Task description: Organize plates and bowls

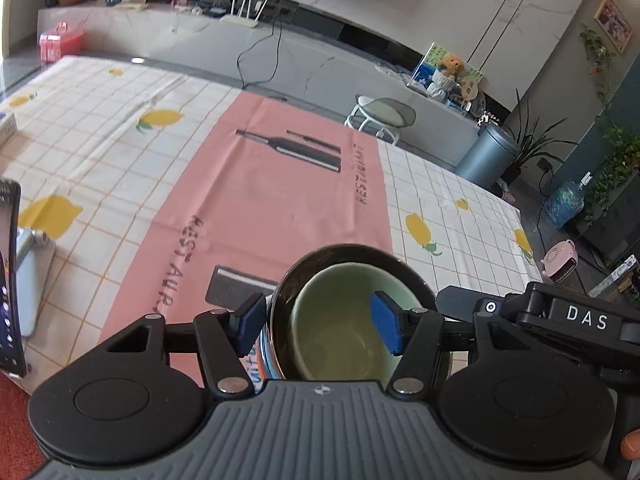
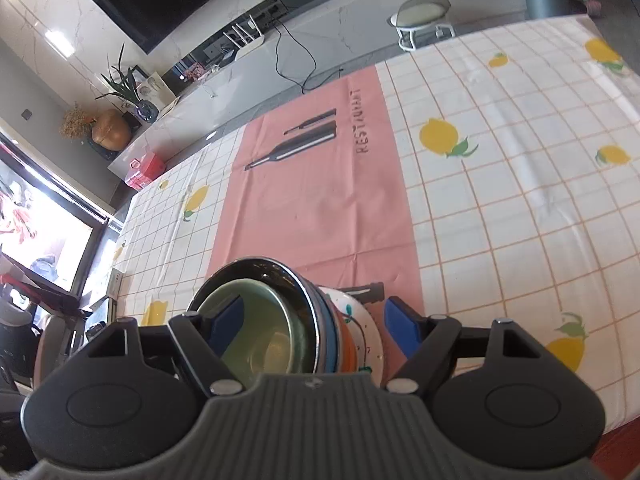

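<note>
We saw bright daylight in both views. In the right wrist view the window (image 2: 44, 240) left of the tablecloth (image 2: 500, 208) was blown out white. Glare streaked the tablecloth's right part. Fisheye bending curved the edges, and the far room beyond the tablecloth looked soft.

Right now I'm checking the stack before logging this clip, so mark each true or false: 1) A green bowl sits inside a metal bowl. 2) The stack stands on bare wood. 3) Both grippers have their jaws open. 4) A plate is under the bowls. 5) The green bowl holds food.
1) True: the green bowl nests in the metal bowl.
2) False: it stands on the pink mat over the lemon tablecloth.
3) True: the left gripper and right gripper stand open, pads clear of the stack.
4) True: a white patterned plate lies underneath.
5) False: it looks empty.
</note>
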`<state>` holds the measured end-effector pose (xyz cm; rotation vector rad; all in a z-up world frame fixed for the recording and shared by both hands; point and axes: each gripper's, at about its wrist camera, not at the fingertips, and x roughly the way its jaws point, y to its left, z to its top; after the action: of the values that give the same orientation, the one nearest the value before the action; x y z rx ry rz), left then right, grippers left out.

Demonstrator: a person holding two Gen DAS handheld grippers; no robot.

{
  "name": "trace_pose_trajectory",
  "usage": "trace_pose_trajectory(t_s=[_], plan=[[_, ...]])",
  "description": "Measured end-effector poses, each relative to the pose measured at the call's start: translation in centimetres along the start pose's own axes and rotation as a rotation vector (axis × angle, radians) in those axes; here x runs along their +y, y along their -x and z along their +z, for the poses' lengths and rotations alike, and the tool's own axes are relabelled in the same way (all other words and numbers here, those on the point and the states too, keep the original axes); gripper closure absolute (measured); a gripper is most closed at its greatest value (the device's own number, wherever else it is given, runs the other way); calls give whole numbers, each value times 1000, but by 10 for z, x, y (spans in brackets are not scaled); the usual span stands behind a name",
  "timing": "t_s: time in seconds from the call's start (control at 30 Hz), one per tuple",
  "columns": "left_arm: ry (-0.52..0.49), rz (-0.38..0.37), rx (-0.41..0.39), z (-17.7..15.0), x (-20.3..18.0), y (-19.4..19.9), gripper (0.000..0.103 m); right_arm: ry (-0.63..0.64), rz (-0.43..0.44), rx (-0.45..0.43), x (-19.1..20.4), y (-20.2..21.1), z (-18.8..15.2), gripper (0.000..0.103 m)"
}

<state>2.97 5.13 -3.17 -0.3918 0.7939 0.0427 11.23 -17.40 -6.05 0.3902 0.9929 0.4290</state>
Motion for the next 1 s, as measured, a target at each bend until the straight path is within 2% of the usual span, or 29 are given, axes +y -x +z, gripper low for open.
trace_pose_trajectory(t_s=[0.2, 0.33, 0.4, 0.5, 0.57, 0.7, 0.83, 1.0], plan=[[-174, -14, -167, -3, -35, 35, 35, 105, -55, -107, 3, 34, 0, 23], [-312, -15, -260, -15, -58, 53, 26, 153, -106, -187, 2, 60, -5, 20], [-389, 19, -310, -24, -69, 59, 22, 176, -136, -228, 0, 73, -10, 13], [-484, 82, -370, -39, -80, 64, 18, 206, -171, -280, -2, 89, -19, 10], [-506, 98, -385, -46, -83, 65, 17, 222, -197, -318, -3, 98, -27, 8], [-470, 78, -349, -53, -81, 64, 16, 253, -253, -371, -5, 108, -45, 6], [-393, 26, -204, -52, -67, 52, 15, 293, -293, -394, -2, 112, -65, 6], [-378, 97, -109, -57, -58, 40, 15, 347, -342, -374, 4, 110, -89, 3]])
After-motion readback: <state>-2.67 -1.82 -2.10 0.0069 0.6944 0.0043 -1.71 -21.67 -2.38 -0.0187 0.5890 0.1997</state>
